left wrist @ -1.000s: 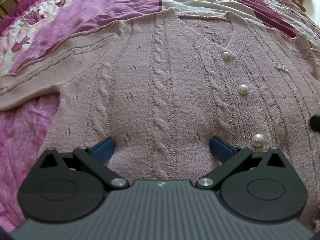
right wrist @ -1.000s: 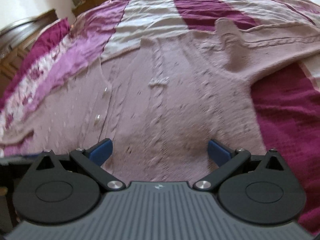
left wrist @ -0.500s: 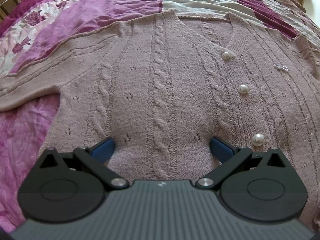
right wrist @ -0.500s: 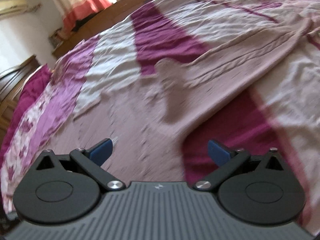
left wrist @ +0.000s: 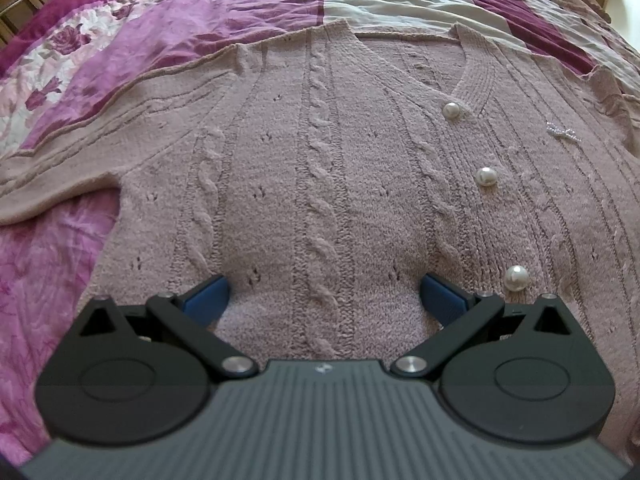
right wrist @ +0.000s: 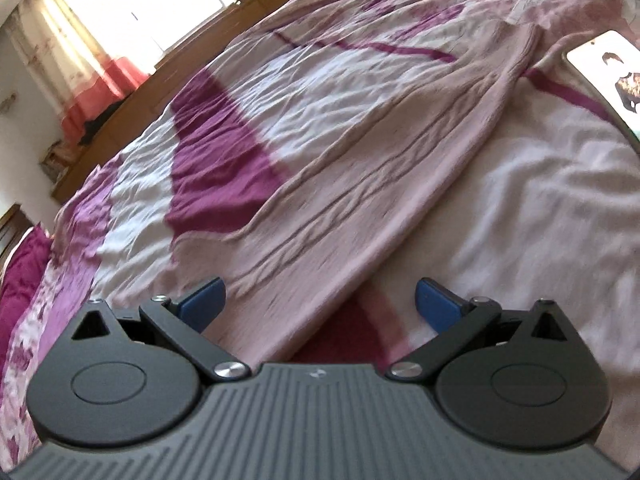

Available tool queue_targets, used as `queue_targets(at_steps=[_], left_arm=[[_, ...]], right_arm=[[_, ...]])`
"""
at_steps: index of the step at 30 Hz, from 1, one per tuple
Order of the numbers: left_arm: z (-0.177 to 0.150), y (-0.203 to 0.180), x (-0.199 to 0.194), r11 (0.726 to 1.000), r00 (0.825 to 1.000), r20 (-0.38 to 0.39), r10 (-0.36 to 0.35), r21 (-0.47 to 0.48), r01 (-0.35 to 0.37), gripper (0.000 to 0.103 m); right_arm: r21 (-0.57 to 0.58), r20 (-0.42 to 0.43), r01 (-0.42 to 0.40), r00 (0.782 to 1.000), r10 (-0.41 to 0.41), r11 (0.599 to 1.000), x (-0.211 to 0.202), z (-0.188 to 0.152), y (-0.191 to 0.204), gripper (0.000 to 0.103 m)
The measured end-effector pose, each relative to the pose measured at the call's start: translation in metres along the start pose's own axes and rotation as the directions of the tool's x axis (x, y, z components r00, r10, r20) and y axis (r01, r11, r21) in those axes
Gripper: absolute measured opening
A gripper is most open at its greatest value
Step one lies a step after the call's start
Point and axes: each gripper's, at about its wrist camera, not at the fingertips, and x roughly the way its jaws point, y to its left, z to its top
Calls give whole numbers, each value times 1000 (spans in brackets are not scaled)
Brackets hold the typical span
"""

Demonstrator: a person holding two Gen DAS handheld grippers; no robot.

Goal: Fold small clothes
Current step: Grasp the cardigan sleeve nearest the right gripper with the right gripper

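A dusty pink cable-knit cardigan (left wrist: 320, 168) with pearl buttons (left wrist: 486, 176) lies flat, front up, on the bed. My left gripper (left wrist: 322, 294) hovers open over its lower body, blue pads spread wide with nothing between them. One sleeve (left wrist: 80, 152) stretches off to the left. In the right wrist view the other sleeve (right wrist: 380, 184) runs diagonally up to the right across the bedspread. My right gripper (right wrist: 318, 298) stands open just above the sleeve's near end, holding nothing.
The bedspread (left wrist: 200, 12) has pink, maroon and cream stripes with rose prints. A phone (right wrist: 608, 72) with a lit screen lies on the bed at the far right. A wooden footboard (right wrist: 168, 60) and a curtained window (right wrist: 100, 32) stand beyond the bed.
My right gripper has swung right, from over the cardigan's body to over its sleeve. The left gripper has stayed still. Both remain open.
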Motion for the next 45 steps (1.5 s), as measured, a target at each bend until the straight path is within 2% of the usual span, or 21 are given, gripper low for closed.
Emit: queue_targets(at_steps=[8,17,18,19,20,21,22,23,24,26,30,38,41,45], left_arm=[[0,-2,1,1000,1000,-1,6,4,-6,103],[0,-3,1,1000,1000,4,9,2,-9,103],[-1,-3,1,1000,1000,4,10,1,-10,103],[-1,-3,1,1000,1000,4,11,1,-11,103],[-1,-4,1,1000,1000,5,13,1,-13,103],[-1,-4,1,1000,1000,5,14,0,-14,103],[-1,-4,1,1000,1000,4,16,0,-16,103],[-1,-4,1,1000,1000,4,16,0,-16,103],[-1,-4,1,1000,1000,4,16,0,-16,103],[-1,-4,1,1000,1000,4,15,0,-15,103],[-1,-4,1,1000,1000,4,16,0,-16,103],[0,-2,0,1000,1000,6,6,-6,-6,103],[2,0,-2,1000,1000,3,-6,-8,6,103],[5,6,-8,999,999,13,-37,-31,37,103]], right_arm=[[80,62,-22,998,17,997,33,31,-27,103],[111,96,-68,994,58,991,57,65,-46,102],[126,102,-69,993,57,990,57,67,-48,95],[139,113,-67,992,51,988,56,68,-49,81],[152,121,-61,992,42,987,56,68,-50,73],[167,123,-60,992,39,984,55,69,-52,53],[184,121,-58,992,36,981,55,68,-53,44],[194,122,-60,992,37,979,53,66,-54,30],[198,129,-67,991,42,978,50,64,-54,21],[198,159,-78,986,46,977,41,60,-54,12],[182,222,-141,970,99,973,15,55,-45,9],[17,314,-237,924,220,971,-44,45,16,9],[-54,326,-257,909,260,965,-62,40,43,9],[-153,299,-264,906,299,952,-72,30,78,9]])
